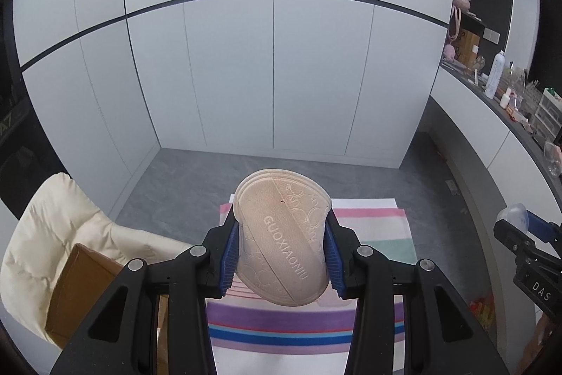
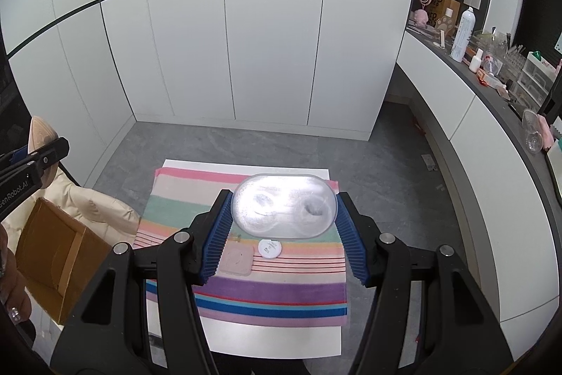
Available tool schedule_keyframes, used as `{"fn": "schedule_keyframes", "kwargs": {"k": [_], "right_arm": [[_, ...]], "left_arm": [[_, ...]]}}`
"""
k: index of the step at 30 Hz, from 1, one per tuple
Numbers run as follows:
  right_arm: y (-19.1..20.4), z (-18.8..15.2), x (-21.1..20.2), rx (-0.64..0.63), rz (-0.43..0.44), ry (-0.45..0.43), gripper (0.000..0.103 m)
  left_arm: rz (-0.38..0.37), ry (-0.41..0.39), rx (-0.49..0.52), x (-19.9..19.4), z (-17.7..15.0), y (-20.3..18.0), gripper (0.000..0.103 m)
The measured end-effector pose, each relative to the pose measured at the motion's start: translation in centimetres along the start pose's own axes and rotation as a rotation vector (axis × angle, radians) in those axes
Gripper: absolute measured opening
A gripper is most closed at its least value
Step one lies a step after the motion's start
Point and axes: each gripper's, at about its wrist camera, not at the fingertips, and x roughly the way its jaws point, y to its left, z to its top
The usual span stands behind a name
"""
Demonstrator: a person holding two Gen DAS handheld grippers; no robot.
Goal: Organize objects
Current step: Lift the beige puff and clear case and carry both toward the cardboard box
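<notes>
Plainly, the main risk lay with the insoles [image 1: 282, 236]: several thin beige ones were stacked and pinched only at their edges by the left gripper [image 1: 281, 255], held upright at lower centre of the left view, above the striped towel [image 1: 316, 325]. A loose grip or a quick swing could probably have let one slide out of the stack, or the stack could have bowed and popped free. The clear case [image 2: 284, 207], smooth and rounded, sat between the pads of the right gripper [image 2: 283, 234] at centre of the right view; such a surface seemed likely to slip if tilted. A carton [image 2: 52, 255] stood open at lower left, beside a cream cushion [image 2: 105, 209]; if it was the target, a drop might have missed its mouth.

The left jaws stood at a middling width, closed on the insoles from both sides. The right jaws stood wider, gripping the case at its two ends. On the towel below lay a pink pad [image 2: 236, 259] and a white disc [image 2: 269, 249], untouched, just apart from each other.
</notes>
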Motion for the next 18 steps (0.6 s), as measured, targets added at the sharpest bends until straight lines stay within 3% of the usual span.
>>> {"fn": "schedule_keyframes", "kwargs": {"k": [12,18], "right_arm": [[-0.4,-2.6,-2.3,-0.001,0.041,0.010,0.061],[-1.1,-5.0,-4.0,0.023,0.075,0.004,0.061]], "left_arm": [[-0.029,0.005,0.017,-3.0,-3.1,0.8,0.043],[0.015,-0.027,0.083,-4.9,-6.7,0.6,0.043]]}}
